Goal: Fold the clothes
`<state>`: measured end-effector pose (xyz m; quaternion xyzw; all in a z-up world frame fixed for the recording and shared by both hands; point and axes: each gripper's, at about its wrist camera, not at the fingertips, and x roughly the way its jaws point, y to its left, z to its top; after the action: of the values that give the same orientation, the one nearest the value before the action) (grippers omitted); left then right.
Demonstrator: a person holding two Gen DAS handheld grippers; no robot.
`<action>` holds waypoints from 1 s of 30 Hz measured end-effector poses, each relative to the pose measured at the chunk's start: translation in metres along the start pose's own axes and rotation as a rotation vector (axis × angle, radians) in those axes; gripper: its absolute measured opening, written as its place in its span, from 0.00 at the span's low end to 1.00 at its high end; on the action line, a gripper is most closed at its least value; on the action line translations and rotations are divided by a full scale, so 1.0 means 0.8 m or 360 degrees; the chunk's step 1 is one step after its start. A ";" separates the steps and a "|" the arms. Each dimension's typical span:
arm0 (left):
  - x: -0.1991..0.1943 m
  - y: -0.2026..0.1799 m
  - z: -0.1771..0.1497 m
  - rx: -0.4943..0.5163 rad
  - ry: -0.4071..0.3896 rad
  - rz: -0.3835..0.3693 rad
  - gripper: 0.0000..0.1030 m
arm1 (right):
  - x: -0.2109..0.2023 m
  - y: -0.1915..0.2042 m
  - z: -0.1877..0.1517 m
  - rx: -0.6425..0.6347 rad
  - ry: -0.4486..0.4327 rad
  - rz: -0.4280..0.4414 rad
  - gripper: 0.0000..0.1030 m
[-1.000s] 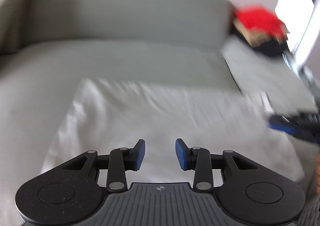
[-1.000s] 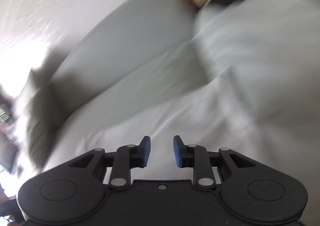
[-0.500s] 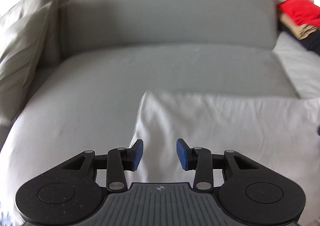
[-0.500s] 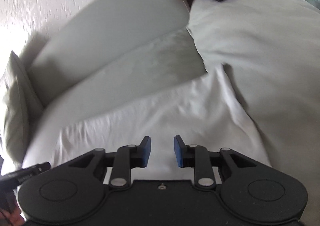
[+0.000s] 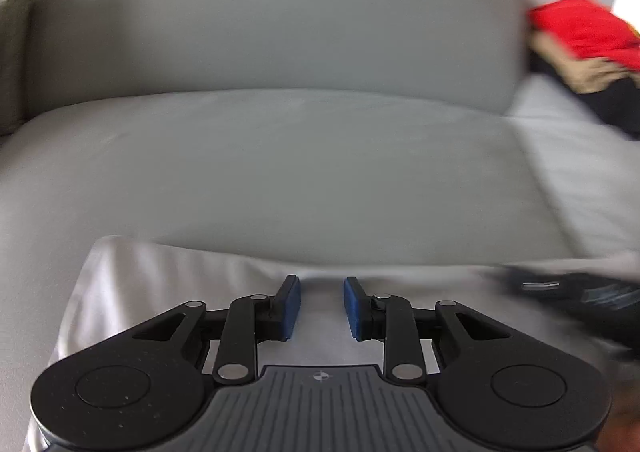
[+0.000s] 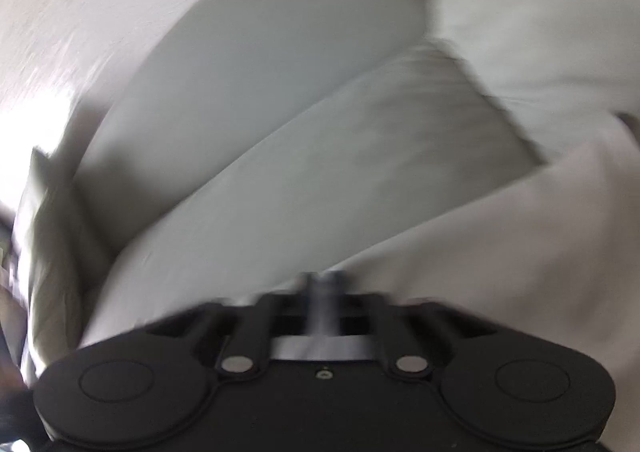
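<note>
White garment [image 5: 168, 292] spread flat on the grey sofa seat [image 5: 280, 171].

The left gripper [image 5: 322, 306] hangs over the garment's far edge, jaws parted and empty. The right gripper [image 6: 325, 284] is too blurred to tell; its fingers look pressed together. Red and tan clothes [image 5: 580, 39] are piled at the sofa's right end.

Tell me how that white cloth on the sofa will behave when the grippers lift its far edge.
The white cloth lies thin and flat with soft wrinkles, so it will probably sag and drape. It looks light. The left gripper stands open over its edge; a one-sided lift would likely let the rest trail on the sofa.
</note>
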<state>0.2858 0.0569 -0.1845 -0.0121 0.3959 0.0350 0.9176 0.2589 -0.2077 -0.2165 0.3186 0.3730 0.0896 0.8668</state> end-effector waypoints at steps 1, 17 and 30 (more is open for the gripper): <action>0.006 0.008 0.000 -0.0027 0.0005 0.0073 0.28 | -0.008 -0.012 0.006 0.0062 -0.0068 -0.0049 0.00; -0.067 0.153 -0.024 -0.0400 0.0033 0.0923 0.30 | -0.175 -0.034 0.018 -0.0326 -0.0635 -0.0914 0.07; -0.125 0.026 -0.079 0.0093 0.0095 0.0285 0.40 | -0.142 -0.019 -0.043 -0.0078 0.0040 -0.0091 0.11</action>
<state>0.1697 0.0693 -0.1551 0.0491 0.4234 0.1048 0.8985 0.1532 -0.2477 -0.1769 0.2853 0.3904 0.0781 0.8718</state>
